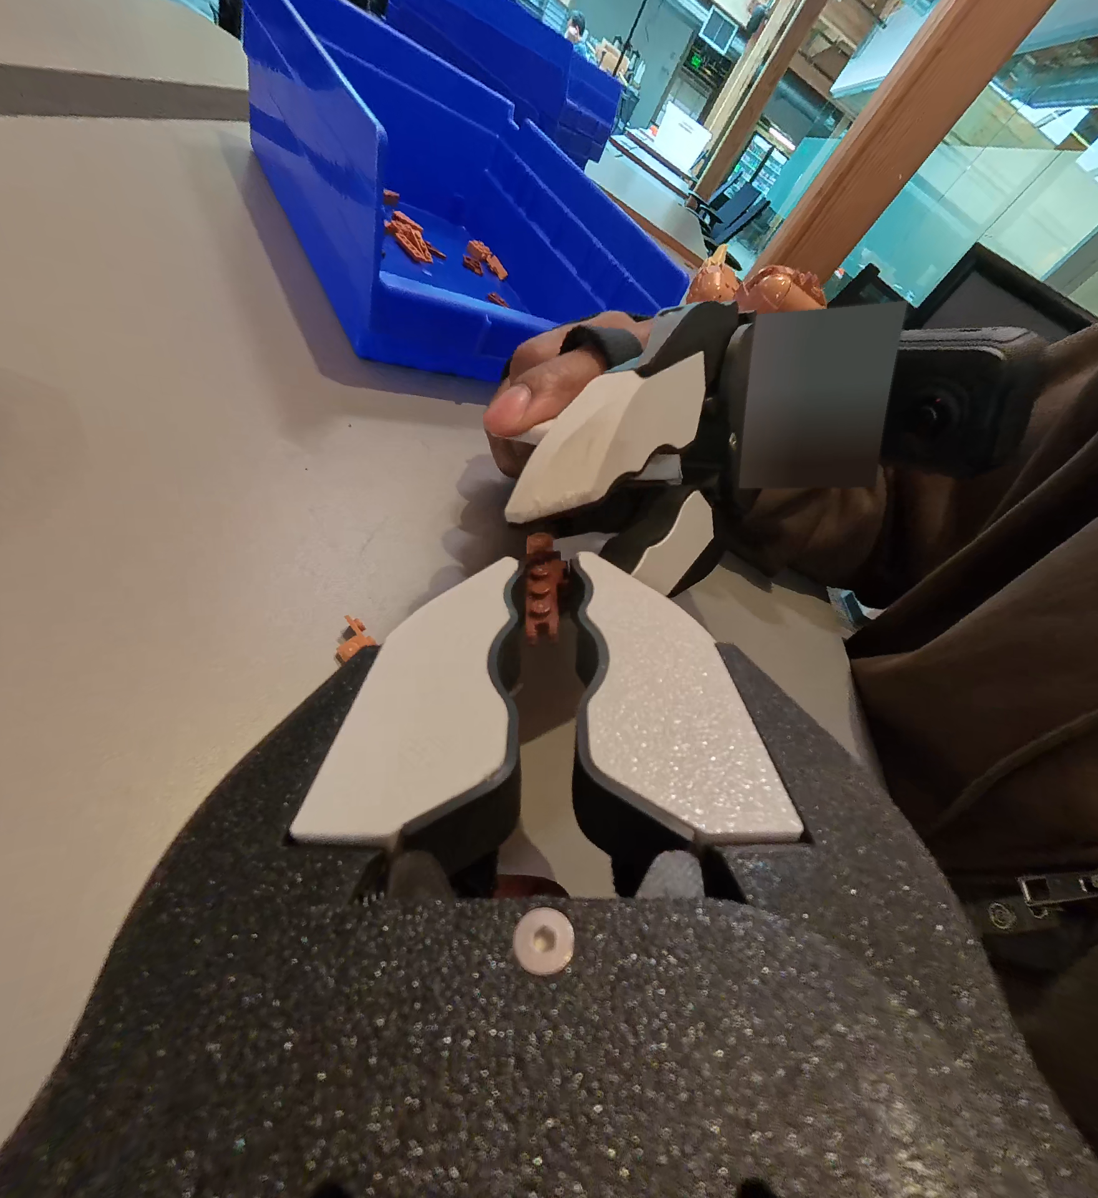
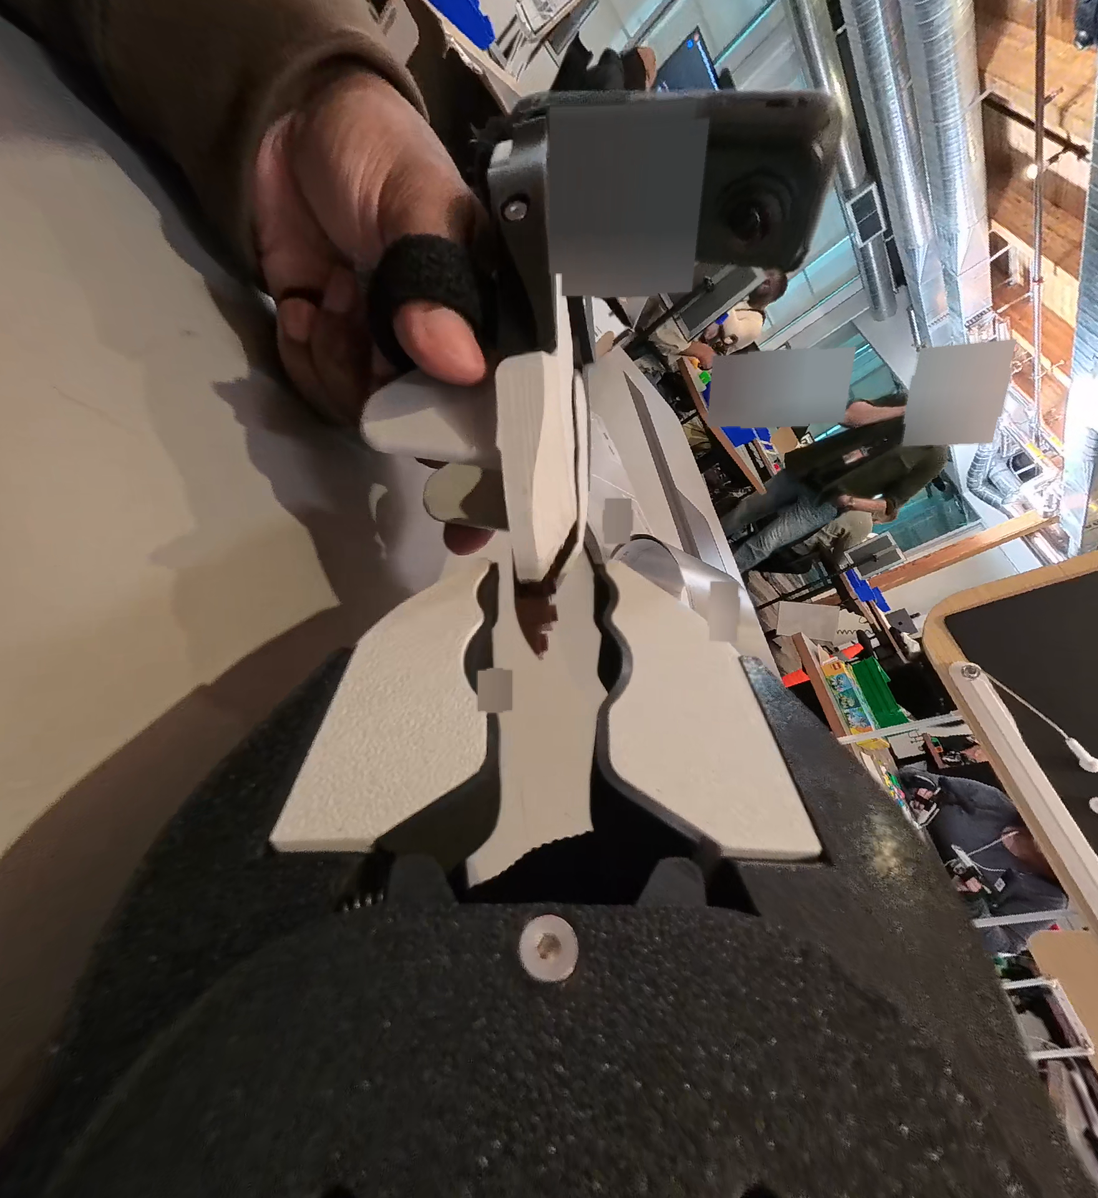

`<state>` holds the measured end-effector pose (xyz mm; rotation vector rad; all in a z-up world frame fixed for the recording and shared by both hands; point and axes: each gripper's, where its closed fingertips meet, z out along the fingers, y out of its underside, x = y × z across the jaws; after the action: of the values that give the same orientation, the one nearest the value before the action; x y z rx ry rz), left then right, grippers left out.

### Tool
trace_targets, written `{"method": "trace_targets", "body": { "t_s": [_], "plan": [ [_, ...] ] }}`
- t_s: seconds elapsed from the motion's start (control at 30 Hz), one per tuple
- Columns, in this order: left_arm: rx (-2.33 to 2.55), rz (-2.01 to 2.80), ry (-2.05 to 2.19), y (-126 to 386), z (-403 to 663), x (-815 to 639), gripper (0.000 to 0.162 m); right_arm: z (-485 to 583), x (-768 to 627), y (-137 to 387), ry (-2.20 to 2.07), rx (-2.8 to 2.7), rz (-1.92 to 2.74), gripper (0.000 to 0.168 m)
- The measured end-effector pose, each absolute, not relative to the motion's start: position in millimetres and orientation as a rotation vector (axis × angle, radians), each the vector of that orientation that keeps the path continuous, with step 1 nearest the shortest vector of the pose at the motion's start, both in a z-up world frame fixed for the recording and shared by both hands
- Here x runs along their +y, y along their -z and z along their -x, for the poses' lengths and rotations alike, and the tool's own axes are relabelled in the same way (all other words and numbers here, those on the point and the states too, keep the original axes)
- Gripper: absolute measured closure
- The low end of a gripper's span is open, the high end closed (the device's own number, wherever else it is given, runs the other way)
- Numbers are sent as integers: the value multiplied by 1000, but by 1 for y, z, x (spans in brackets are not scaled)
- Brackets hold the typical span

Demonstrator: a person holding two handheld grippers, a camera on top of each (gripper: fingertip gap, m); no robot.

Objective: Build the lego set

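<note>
My left gripper (image 1: 546, 574) is shut on a small dark-brown lego assembly (image 1: 541, 603), a short studded strip held upright between its tips above the grey table (image 1: 177, 486). My right gripper (image 1: 553, 531) comes in from the right, with its tips at the strip's far end. In the right wrist view my right gripper (image 2: 543, 574) has its jaws apart. They straddle the left gripper's fingertips (image 2: 533, 505) and the brown assembly (image 2: 537, 616). I see no piece held in the right gripper itself.
A blue bin (image 1: 533, 214) stands at the back of the table with several loose brown lego pieces (image 1: 410, 240) inside. A small orange piece (image 1: 355, 638) lies on the table left of my left gripper. Orange-brown built models (image 1: 780, 288) stand behind. A brown jacket (image 1: 987, 616) fills the right. My two grippers' fingertips are within a few centimetres of each other.
</note>
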<state>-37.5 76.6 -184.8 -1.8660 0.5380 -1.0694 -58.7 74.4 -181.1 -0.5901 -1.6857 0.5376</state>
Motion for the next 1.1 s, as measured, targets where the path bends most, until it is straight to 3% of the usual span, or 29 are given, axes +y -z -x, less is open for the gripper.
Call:
{"method": "trace_targets", "body": {
  "t_s": [0.33, 1.1],
  "plan": [
    [609, 1810, 766, 183, 57, 89, 150, 57, 95, 174, -575, -1621, 739, 137],
    [632, 1744, 553, 177, 70, 98, 150, 51, 143, 178, -427, -1531, 1064, 153]
  ]
}}
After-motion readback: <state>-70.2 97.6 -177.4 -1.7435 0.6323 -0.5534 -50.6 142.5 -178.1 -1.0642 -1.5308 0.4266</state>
